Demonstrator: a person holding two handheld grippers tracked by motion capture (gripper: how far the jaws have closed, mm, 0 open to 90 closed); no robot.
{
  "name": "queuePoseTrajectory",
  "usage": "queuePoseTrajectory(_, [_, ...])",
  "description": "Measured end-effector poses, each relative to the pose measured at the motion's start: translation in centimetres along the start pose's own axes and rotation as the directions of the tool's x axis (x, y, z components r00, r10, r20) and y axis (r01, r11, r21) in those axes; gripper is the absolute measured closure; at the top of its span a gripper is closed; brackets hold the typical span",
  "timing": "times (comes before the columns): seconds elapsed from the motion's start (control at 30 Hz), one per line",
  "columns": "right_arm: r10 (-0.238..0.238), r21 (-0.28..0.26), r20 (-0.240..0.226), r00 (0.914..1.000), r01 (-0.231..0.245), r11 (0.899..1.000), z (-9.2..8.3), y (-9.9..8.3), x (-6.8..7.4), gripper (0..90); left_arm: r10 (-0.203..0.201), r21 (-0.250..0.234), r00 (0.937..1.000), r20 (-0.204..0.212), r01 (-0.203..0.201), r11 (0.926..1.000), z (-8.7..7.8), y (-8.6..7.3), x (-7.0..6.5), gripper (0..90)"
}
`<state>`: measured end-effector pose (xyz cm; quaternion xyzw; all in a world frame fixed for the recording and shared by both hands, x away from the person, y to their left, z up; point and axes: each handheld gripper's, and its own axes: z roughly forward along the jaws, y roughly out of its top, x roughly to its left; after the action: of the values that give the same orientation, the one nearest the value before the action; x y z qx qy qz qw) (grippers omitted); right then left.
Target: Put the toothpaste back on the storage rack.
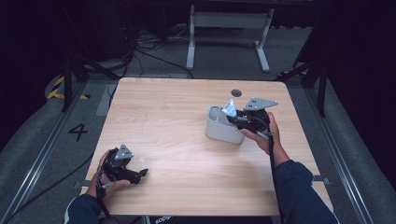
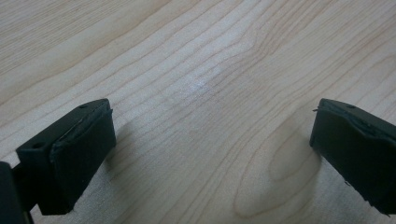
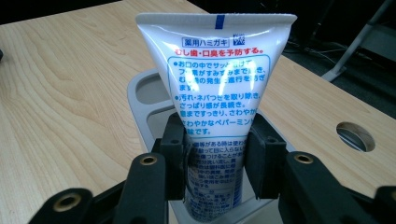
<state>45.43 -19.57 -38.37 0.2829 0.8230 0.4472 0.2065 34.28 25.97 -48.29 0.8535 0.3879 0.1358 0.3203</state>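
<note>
Left gripper (image 1: 122, 164) sits low at the near bench (image 1: 177, 140) corner, fingers (image 2: 70, 154) spread wide over bare wood, nothing between them. Farther back on the right, right gripper (image 3: 215, 163) has its fingers (image 3: 173, 154) squeezed on a white toothpaste tube (image 3: 215, 88), standing upright, cap end down in the grey holder (image 1: 219, 128).

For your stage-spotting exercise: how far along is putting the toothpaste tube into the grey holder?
Done: the white printed toothpaste tube is picked up, its lower end inside the grey plastic holder. In hand: the right gripper clamps it. Left: release. The left gripper idles open.
</note>
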Motion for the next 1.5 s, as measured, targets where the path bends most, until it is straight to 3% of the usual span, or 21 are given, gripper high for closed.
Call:
queuePoseTrajectory(0.2, [-0.004, 0.031, -0.011, 0.9999, 0.004, 1.000, -0.1, 0.3, 0.2, 63.4, 0.016, -0.003, 0.9998, -0.008, -0.016, 0.9999, 0.0, 0.0, 0.1, 0.7])
queuePoseTrajectory(0.37, [-0.008, 0.040, -0.039, 0.9992, 0.009, 0.999, -0.1, 0.5, 0.5, 61.9, 0.008, -0.002, 1.0000, -0.004, -0.008, 1.0000, 0.0, 0.0, 0.0, 0.7])
queuePoseTrajectory(0.47, [-0.008, 0.042, -0.031, 0.9995, 0.009, 0.999, -0.2, 0.7, 0.6, 61.9, 0.005, -0.003, 1.0000, -0.004, -0.005, 1.0000, 0.0, 0.0, 0.0, 0.7])
queuePoseTrajectory(0.67, [0.013, 0.024, -0.035, 0.9993, -0.012, 1.000, -0.5, 0.7, 0.4, 61.0, 0.018, -0.003, 0.9998, -0.010, -0.018, 0.9998, 0.0, 0.0, 0.1, 0.6])
queuePoseTrajectory(0.77, [0.014, 0.013, -0.039, 0.9991, -0.013, 1.000, -0.7, 0.8, 0.5, 58.6, 0.005, 0.001, 1.0000, 0.003, -0.005, 1.0000, 0.0, 0.0, 0.0, 0.6])
queuePoseTrajectory(1.1, [-0.004, 0.007, -0.029, 0.9996, 0.004, 1.000, -1.1, 1.2, 1.0, 56.1, 0.005, 0.001, 1.0000, 0.003, -0.005, 1.0000, 0.0, 0.0, 0.0, 0.6])
queuePoseTrajectory(1.5, [-0.033, 0.005, 0.011, 0.9994, 0.033, 0.999, -2.6, 1.5, 1.8, 45.9, 0.005, 0.000, 1.0000, 0.003, -0.005, 1.0000, 0.0, 0.0, 0.0, 0.6])
